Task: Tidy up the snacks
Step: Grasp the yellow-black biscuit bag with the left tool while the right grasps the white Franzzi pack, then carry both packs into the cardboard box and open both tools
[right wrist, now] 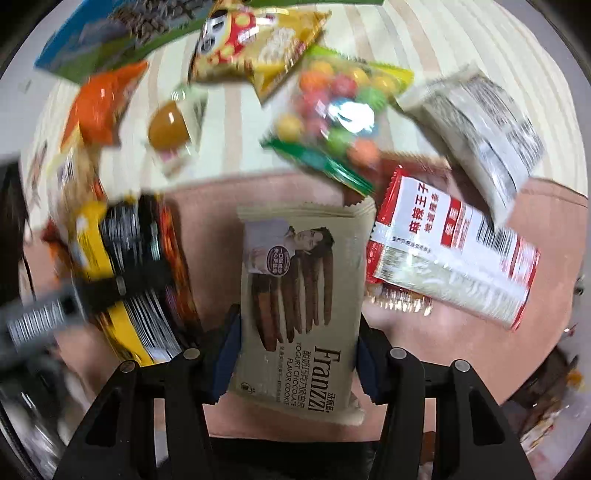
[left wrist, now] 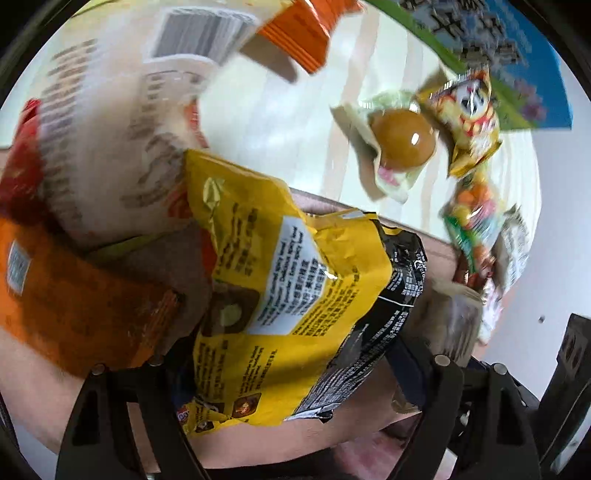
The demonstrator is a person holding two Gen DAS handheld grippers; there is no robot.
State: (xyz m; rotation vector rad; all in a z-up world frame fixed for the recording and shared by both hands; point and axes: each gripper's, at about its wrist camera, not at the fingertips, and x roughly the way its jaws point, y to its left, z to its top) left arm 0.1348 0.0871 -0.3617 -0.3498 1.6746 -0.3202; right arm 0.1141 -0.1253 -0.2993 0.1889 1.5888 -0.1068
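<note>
My left gripper (left wrist: 295,373) is shut on a yellow and black snack bag (left wrist: 295,288), held over a pink tray (left wrist: 439,254). An orange packet (left wrist: 74,291) and a large white bag (left wrist: 110,140) lie at its left. My right gripper (right wrist: 295,347) is shut on a beige Franzzi cookie pack (right wrist: 299,295) over the same pink tray (right wrist: 546,229). The yellow and black bag (right wrist: 122,280) shows at the left in the right wrist view, with the left gripper across it.
On the striped cloth (right wrist: 240,122) lie a wrapped brown egg (right wrist: 168,125), a candy-ball bag (right wrist: 332,114), a yellow panda bag (right wrist: 255,40), an orange packet (right wrist: 99,103) and a blue-green box (right wrist: 110,33). A red-white pack (right wrist: 454,251) and a grey pack (right wrist: 476,125) are at the right.
</note>
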